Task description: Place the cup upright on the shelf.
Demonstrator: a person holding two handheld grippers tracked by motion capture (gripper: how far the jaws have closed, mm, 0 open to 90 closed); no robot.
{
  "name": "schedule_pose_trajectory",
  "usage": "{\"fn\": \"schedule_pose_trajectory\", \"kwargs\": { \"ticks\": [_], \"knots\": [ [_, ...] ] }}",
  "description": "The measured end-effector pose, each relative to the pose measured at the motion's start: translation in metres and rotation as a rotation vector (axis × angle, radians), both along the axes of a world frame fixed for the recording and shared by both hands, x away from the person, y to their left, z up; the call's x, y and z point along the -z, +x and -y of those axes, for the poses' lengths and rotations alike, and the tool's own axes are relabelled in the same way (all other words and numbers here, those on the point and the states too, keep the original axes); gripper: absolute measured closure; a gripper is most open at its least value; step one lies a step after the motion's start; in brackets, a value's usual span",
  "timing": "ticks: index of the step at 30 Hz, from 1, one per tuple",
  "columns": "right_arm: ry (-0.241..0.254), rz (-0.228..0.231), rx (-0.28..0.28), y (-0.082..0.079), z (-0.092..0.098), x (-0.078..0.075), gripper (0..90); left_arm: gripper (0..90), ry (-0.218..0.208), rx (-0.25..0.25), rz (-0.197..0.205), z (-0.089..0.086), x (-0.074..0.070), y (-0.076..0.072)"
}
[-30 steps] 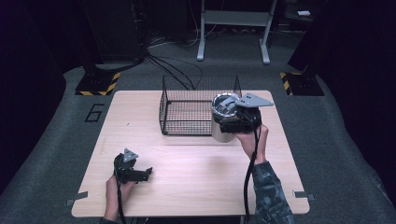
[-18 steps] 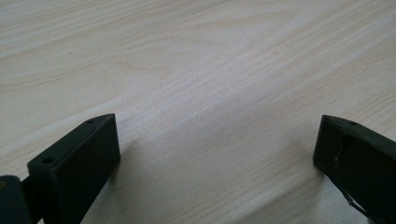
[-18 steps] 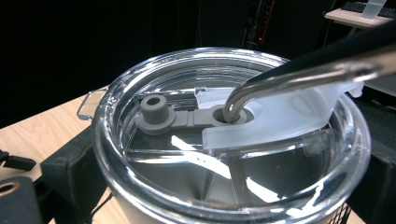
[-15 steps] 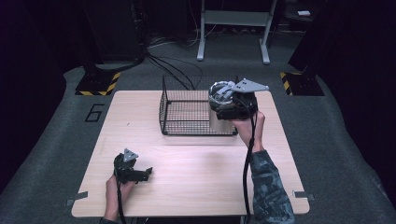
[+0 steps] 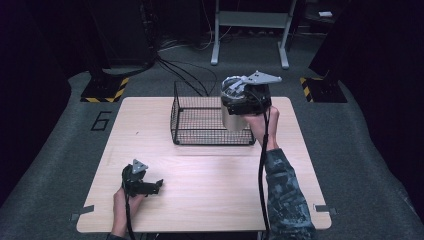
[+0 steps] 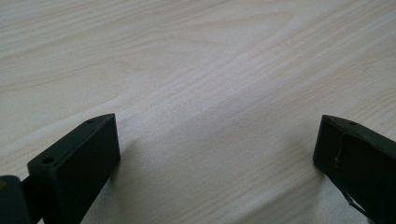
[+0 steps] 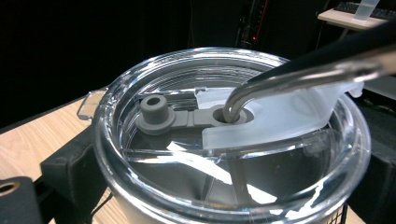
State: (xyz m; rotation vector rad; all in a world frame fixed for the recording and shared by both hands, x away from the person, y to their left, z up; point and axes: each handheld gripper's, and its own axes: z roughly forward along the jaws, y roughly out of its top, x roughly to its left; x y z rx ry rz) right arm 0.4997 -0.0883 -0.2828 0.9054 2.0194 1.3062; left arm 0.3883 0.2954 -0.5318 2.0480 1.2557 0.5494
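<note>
Tumbler [image 5: 235, 117] first: I have the steel cup with its clear lid [image 7: 233, 135] clamped in my right tool [image 5: 243, 102], the two black jaws pressed against its sides just under the lid rim, and it hangs in the air over the right end of the wire basket [image 5: 200, 120], its base at about the height of the basket's top edge. Compared with a second ago, it has come up and moved back: then it stood lower, against the basket's right wall near the counter [image 5: 210, 195], and half a second ago it was already rising. In the right gripper view I look down on the lid from close up, with its grey stopper [image 7: 156, 114] folded open on its strap and a bent metal straw [image 7: 289, 77] going down through the hole beside a frosted plastic tab. The basket itself has not shifted from its place at the far middle of the counter. My left tool [image 5: 141, 182] rests low near the front left of the counter exactly where it was in both earlier frames, its jaws spread wide with nothing between them; in the left gripper view I see bare pale wood grain between the two black tips.
</note>
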Motion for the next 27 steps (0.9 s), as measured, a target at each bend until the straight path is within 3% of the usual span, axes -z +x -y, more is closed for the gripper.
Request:
{"fn": "schedule_pose_trajectory", "kwargs": {
  "ticks": [12,27],
  "knots": [
    [-0.004,-0.022,0.017,0.023,-0.014,-0.001,3.7,0.3,0.009,0.008,-0.004,-0.001,0.000,0.000],
    [0.001,-0.049,0.047,0.051,-0.031,0.009,3.6,0.3,0.006,0.007,-0.008,0.000,0.000,0.000]
  ]
}}
